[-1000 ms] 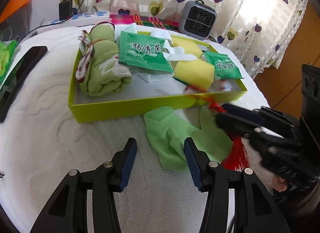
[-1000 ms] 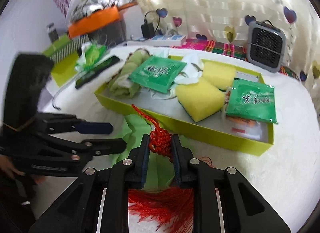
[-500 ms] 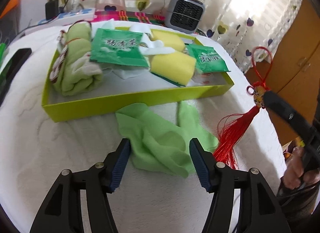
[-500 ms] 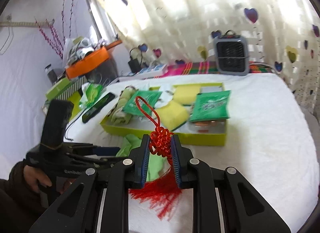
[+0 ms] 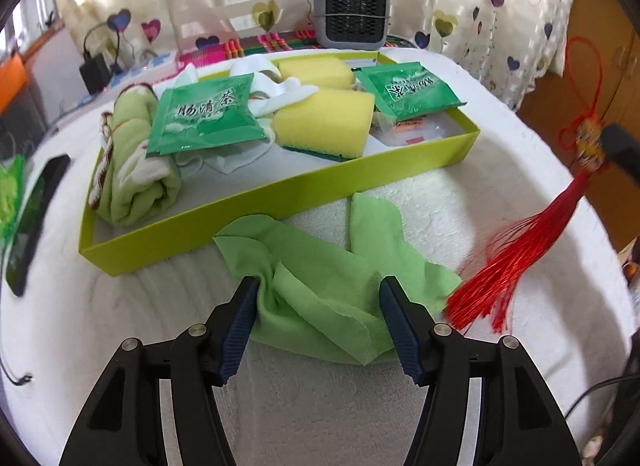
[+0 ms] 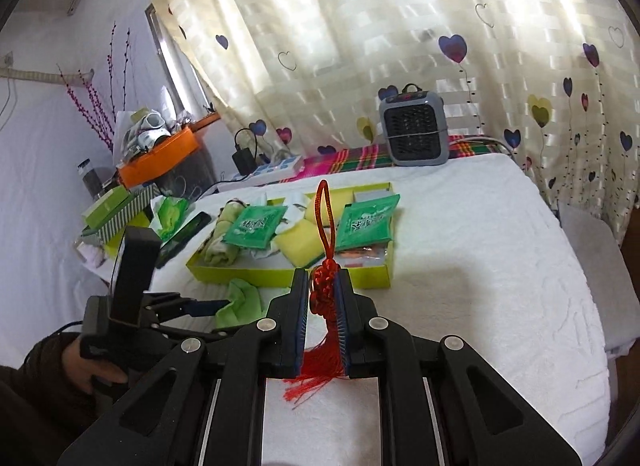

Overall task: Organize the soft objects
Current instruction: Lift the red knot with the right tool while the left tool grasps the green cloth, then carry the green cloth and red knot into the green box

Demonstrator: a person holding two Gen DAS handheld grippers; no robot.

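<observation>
Two fingers (image 6: 302, 306) around red tassel knot (image 6: 323, 286)

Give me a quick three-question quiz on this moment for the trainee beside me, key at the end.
1. True or false: the right hand-held gripper is shut on the red tassel knot.
2. Multiple choice: where does the loose green cloth lie? A) inside the yellow-green tray B) on the white cover in front of the tray, between the open fingers of the left hand-held gripper C) on the heater
3. Fill in: two yellow ____ sit in the yellow-green tray.

Key: 1 true; 2 B; 3 sponges.
</observation>
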